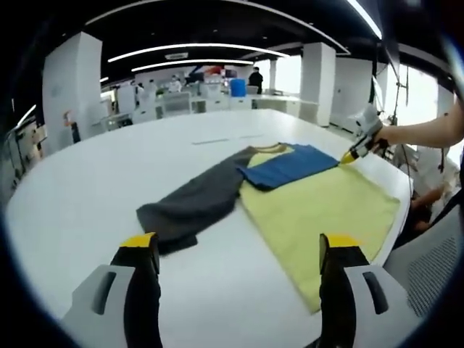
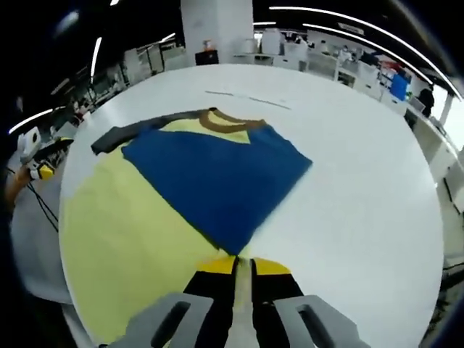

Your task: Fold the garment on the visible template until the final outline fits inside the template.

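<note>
The garment (image 1: 290,192), a yellow shirt with one grey and one blue sleeve, lies flat on the white table (image 1: 94,196) in the left gripper view, its grey sleeve (image 1: 192,206) stretched out to the left and its blue sleeve (image 1: 290,165) folded across the chest. The left gripper (image 1: 239,250) hovers near, jaws spread wide and holding nothing. At far right, the right gripper (image 1: 353,154) meets the blue sleeve's tip.

In the right gripper view, the right gripper (image 2: 243,267) has its jaws pressed together, pinching the near corner of the blue sleeve (image 2: 214,174).
</note>
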Demonstrator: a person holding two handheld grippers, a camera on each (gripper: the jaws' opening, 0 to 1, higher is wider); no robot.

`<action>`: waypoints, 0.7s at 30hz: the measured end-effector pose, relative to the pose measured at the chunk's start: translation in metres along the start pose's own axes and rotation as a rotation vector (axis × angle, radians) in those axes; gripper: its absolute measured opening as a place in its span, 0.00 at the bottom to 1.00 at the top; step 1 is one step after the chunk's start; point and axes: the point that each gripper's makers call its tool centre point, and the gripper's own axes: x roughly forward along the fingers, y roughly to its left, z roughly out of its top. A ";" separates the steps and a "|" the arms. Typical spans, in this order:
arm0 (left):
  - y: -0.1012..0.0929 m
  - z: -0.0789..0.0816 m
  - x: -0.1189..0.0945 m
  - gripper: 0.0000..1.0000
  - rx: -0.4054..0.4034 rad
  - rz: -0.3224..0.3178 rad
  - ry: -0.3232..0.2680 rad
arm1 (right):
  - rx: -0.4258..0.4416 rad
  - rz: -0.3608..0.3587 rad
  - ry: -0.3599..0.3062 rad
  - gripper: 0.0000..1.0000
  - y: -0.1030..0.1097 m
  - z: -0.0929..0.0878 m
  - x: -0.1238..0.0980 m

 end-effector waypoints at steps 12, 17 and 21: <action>0.007 0.007 0.004 0.90 -0.026 -0.006 -0.014 | -0.011 0.099 -0.130 0.60 0.030 0.023 -0.024; 0.018 0.010 0.008 0.90 -0.056 0.003 -0.025 | -0.056 0.135 -0.164 0.78 0.048 0.028 -0.035; 0.026 0.013 0.010 0.89 -0.089 0.004 -0.046 | -0.088 0.169 -0.192 0.88 0.062 0.030 -0.044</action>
